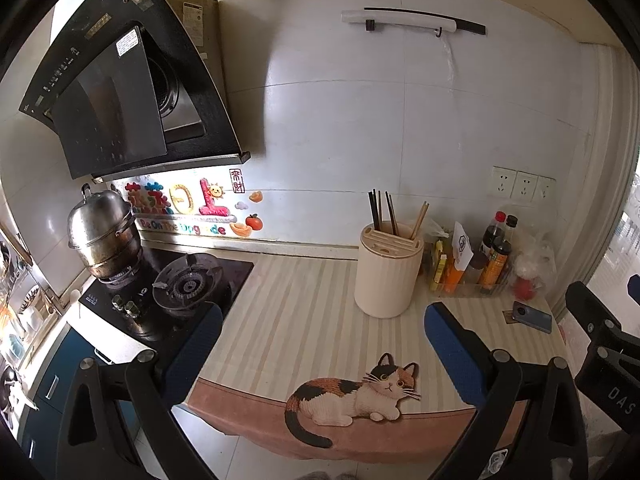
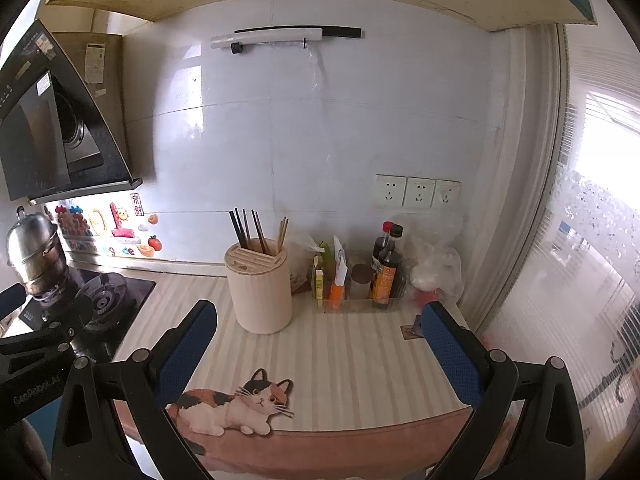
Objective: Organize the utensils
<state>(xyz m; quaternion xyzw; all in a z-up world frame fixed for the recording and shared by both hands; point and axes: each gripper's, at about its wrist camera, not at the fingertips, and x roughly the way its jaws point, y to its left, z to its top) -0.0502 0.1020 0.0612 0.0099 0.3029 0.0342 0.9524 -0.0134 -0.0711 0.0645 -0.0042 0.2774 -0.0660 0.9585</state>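
Thin dark and wooden chopsticks [image 2: 256, 229] stand in the cream holder [image 2: 262, 294] on the bench [image 2: 360, 352], probably light, stiff and slippery, best pinched near their tops, while the left gripper [image 1: 324, 344] and right gripper [image 2: 320, 344] hold fingers wide apart, empty.

one utensil holder [image 1: 388, 270] beyond the fingers holds seven chopsticks [image 1: 384, 210]; right of it, three dark-capped bottles [image 1: 496, 256], one phone [image 1: 532, 317], three wall sockets [image 1: 522, 186].
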